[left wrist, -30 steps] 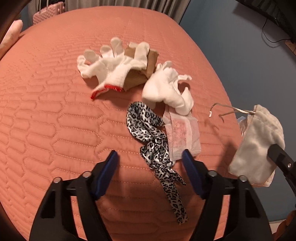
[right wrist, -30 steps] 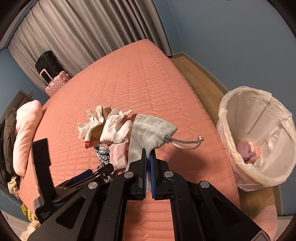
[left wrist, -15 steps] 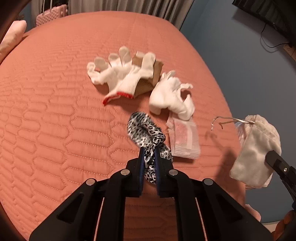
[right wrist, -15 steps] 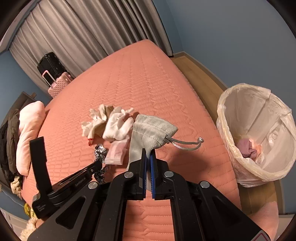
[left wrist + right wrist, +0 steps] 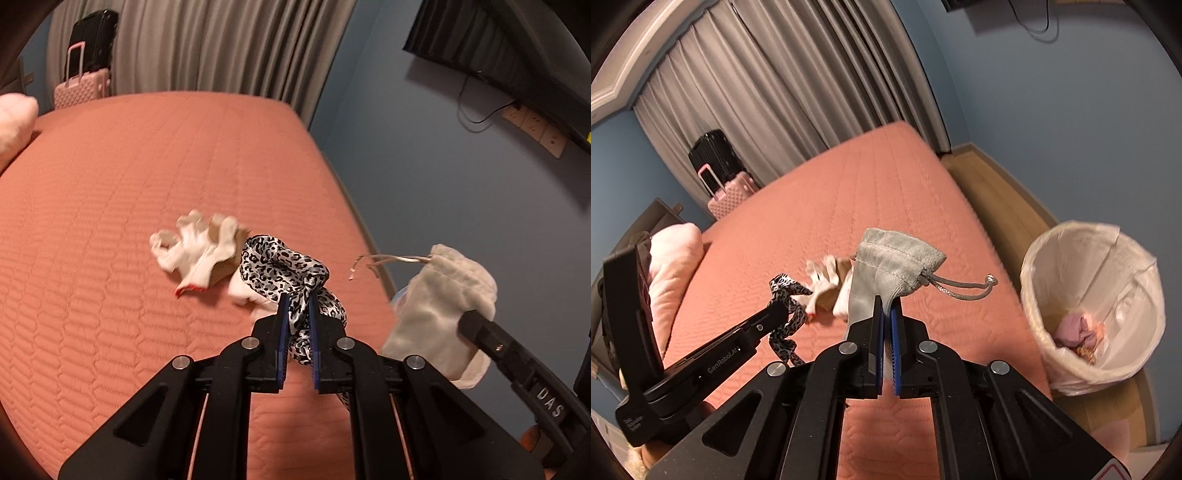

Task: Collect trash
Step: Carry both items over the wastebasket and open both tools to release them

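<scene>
The gloves (image 5: 197, 245) lie mid-frame on the bed (image 5: 110, 184), the scarf (image 5: 280, 269) just right of them, the pouch (image 5: 436, 306) further right. The bin (image 5: 1097, 306) stands at the right edge, suitcases (image 5: 720, 173) upper left.

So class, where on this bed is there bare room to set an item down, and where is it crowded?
Free: the quilted bedspread between the white gloves and the pink pillow, and its far end toward the curtains. Crowded: the glove and cardboard pile near the right edge.

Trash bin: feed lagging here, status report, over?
Left gripper clamping leopard scarf. Right gripper clamping drawstring pouch. Trash bin open, unobstructed.
</scene>
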The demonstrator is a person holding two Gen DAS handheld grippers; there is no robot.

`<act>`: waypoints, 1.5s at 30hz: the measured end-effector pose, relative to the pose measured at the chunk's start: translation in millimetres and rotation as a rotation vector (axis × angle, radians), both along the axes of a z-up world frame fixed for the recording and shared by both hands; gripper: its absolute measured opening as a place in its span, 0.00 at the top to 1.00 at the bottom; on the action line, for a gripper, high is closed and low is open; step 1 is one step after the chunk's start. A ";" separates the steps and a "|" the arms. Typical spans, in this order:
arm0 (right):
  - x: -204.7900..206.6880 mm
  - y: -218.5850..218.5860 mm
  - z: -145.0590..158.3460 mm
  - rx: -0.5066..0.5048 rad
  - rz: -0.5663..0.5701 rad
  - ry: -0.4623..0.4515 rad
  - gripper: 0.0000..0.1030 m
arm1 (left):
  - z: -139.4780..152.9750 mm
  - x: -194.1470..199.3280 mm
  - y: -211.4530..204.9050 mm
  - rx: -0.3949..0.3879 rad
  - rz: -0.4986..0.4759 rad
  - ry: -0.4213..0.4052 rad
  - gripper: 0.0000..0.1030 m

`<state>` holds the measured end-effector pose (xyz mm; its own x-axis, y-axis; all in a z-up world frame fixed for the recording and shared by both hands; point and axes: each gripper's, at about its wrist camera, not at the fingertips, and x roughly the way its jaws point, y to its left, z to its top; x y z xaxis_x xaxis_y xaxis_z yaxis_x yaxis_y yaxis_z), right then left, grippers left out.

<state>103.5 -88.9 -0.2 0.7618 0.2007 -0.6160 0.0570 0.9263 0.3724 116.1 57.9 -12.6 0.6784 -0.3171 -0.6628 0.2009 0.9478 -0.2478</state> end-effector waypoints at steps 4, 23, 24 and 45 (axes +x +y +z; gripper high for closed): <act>-11.1 -14.3 24.9 -0.016 -0.020 -0.054 0.97 | 25.0 -10.3 -23.6 0.005 -0.053 -0.050 0.91; -63.5 -125.2 82.3 -0.055 -0.232 -0.173 0.97 | 61.7 -25.2 -160.2 0.052 -0.327 -0.156 0.90; -65.7 -132.7 82.3 -0.058 -0.246 -0.172 0.97 | 61.3 -24.7 -168.1 0.054 -0.347 -0.156 0.90; -81.6 -198.5 69.6 -0.063 -0.370 -0.143 0.97 | 50.1 -14.0 -230.8 0.062 -0.398 -0.125 0.44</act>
<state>22.0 -287.4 69.4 0.8547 -0.1379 -0.5005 0.3425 0.8743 0.3439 102.1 -172.9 37.6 0.5876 -0.5330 -0.6088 0.5793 0.8024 -0.1433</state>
